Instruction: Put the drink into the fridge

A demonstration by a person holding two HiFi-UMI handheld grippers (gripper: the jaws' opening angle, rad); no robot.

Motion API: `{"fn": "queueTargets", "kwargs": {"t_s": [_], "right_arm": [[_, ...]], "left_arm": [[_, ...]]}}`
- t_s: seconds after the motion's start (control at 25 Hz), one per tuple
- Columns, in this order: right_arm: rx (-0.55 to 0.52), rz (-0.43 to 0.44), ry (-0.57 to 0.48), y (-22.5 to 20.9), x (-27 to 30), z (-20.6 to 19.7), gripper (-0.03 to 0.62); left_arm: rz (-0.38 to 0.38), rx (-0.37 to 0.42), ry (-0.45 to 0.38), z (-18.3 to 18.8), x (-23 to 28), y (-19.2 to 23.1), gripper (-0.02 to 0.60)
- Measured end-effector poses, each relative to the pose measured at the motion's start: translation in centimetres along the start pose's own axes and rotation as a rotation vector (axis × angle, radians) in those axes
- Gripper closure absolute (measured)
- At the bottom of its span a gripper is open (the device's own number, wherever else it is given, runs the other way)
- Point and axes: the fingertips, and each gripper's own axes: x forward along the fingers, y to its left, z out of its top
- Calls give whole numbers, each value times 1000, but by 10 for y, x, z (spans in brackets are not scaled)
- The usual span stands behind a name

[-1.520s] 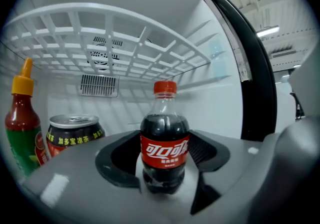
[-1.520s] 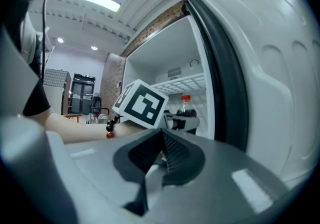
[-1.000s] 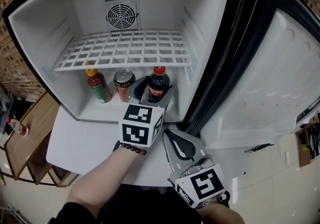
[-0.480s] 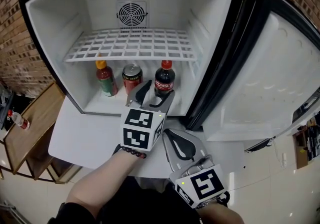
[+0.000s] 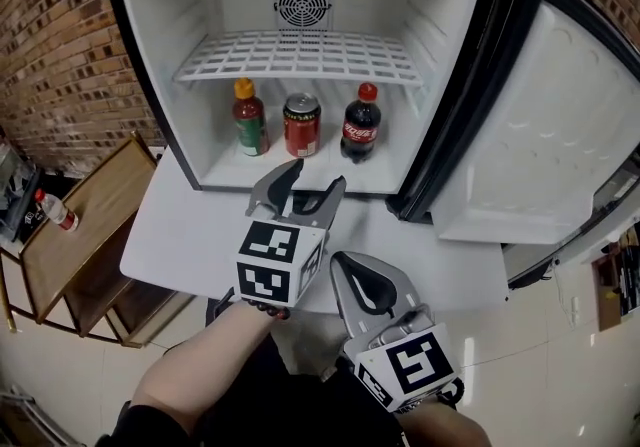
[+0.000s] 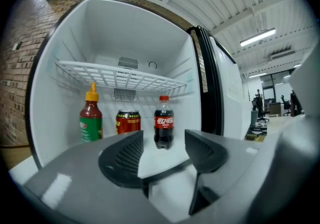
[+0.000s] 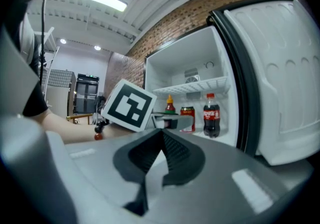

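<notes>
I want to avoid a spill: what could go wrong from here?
1. The cola bottle stands close beside the red can; a bump could topple the bottle.
2. The left gripper, empty with jaws closing, hovers near the front edge of the fridge and might strike it.
3. The fridge door stands open, so cold air may escape.
</notes>
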Motion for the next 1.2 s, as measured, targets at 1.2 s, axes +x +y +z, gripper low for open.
{"fn": "queueTargets", "kwargs": {"t_s": [1.2], "right_arm": [[-72, 420, -75, 310, 7, 26, 594]], "left_arm": [[533, -32, -31, -37, -375, 178, 324]]}}
